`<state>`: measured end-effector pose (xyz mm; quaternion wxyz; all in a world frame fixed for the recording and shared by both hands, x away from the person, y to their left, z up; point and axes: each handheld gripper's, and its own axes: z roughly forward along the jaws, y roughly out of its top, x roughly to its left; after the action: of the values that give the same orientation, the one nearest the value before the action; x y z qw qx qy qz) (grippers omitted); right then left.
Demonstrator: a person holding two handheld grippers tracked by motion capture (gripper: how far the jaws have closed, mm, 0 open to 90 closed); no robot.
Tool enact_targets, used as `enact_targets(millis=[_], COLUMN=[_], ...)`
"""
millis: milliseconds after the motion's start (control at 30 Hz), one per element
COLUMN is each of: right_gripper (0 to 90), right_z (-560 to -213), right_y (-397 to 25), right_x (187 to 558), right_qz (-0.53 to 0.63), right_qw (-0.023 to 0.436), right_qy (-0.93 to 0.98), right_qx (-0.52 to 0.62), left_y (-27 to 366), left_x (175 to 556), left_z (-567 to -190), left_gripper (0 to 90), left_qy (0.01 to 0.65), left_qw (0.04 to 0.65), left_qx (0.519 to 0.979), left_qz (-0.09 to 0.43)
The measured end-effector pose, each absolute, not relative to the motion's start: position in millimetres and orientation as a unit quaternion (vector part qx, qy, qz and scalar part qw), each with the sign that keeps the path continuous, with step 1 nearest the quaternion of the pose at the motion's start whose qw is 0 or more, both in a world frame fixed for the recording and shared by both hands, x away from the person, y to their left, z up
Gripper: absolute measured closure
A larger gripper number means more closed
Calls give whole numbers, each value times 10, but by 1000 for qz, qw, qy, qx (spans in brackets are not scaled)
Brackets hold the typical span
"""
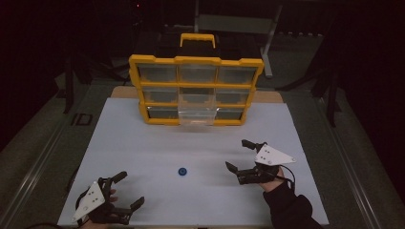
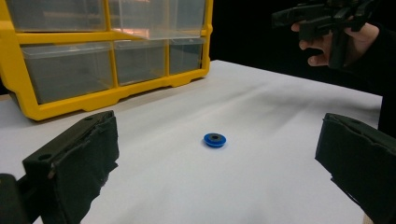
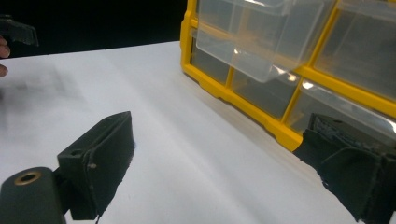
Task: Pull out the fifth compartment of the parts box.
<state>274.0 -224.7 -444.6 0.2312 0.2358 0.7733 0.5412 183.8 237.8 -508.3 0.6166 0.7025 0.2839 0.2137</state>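
Note:
A small blue disc (image 1: 182,171) (image 2: 215,139) lies flat on the white tabletop (image 1: 157,148), near the front centre. At the back stands a yellow organizer (image 1: 196,88) (image 2: 100,95) (image 3: 261,116) with clear drawers. Its bottom-middle drawer (image 1: 197,117) (image 3: 257,37) is pulled out. My left gripper (image 1: 133,188) (image 2: 217,170) is open at the front left, with the disc ahead between its jaws but apart from them. Right of the disc, my right gripper (image 1: 236,153) (image 3: 224,163) is open and holds nothing, facing the organizer.
The tabletop's front edge (image 1: 191,224) runs just below both hands. A wooden board (image 1: 267,97) shows under the organizer. A grey metal stand (image 1: 267,43) rises behind the table. The surroundings are dark.

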Motion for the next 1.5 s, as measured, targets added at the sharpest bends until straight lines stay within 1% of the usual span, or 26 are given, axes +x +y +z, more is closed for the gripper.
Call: enact_targets(millis=[67, 600, 933, 1200, 1267, 1500], right_gripper=[92, 92, 92, 93, 93, 93], right_z=[-4469, -4769, -4893, -4929, -4931, -4959], right_y=[-2281, -2429, -2521, -2639, -2677, -2735], right_x=[2724, 2535, 2398, 2299, 2268, 2222], right_qz=[543, 555, 546, 554, 548, 545], right_qw=[224, 210, 233, 235, 243, 238], right_qy=[773, 766, 766, 759, 759, 764], right_qx=[238, 245, 245, 249, 253, 252], left_y=[2378, 2374, 2369, 2374, 2374, 2388], left_x=[1838, 1842, 1848, 1847, 1846, 1851], left_z=[-5083, -5087, -5089, -5089, -5087, -5089], left_gripper=[0, 0, 0, 0, 0, 0], left_qy=[284, 286, 287, 287, 287, 288], left_qw=[616, 617, 617, 617, 617, 617], left_qx=[702, 702, 702, 702, 702, 701], left_qz=[214, 212, 210, 211, 212, 212])
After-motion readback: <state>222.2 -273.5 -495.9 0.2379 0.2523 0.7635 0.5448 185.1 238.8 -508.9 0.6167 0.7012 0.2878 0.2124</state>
